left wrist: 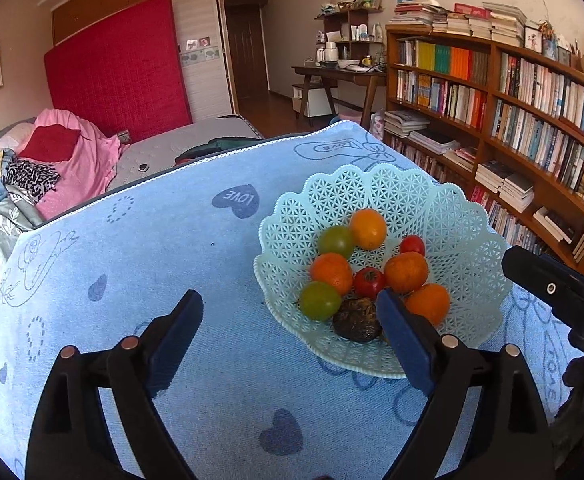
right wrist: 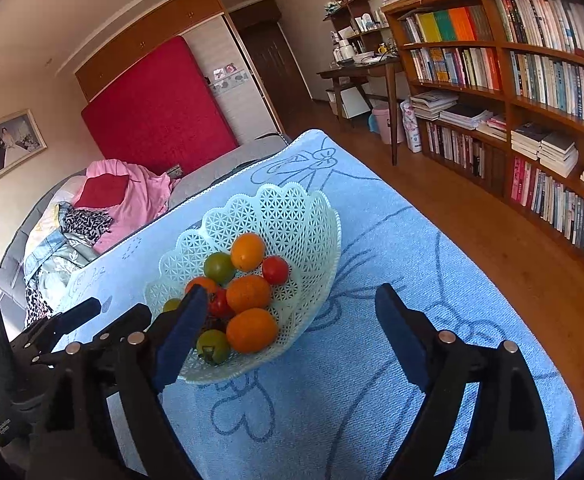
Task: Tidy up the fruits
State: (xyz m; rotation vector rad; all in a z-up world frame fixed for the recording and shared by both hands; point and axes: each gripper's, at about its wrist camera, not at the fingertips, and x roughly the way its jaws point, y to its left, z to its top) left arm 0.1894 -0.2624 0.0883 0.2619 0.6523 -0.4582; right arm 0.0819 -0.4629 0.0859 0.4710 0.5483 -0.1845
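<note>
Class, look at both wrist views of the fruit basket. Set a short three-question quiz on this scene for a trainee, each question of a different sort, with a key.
1. True or false: the left tool is open.
2. What lies in the basket? A) fruits B) books C) cups
3. Fill in: the dark brown fruit lies at the basket's ____ side in the left wrist view.

Key: 1 true; 2 A; 3 near.

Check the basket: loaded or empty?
Loaded. The basket holds a pile of oranges, red and green tomatoes, and one dark wrinkled fruit; none lies on the blue cloth outside it.
</note>
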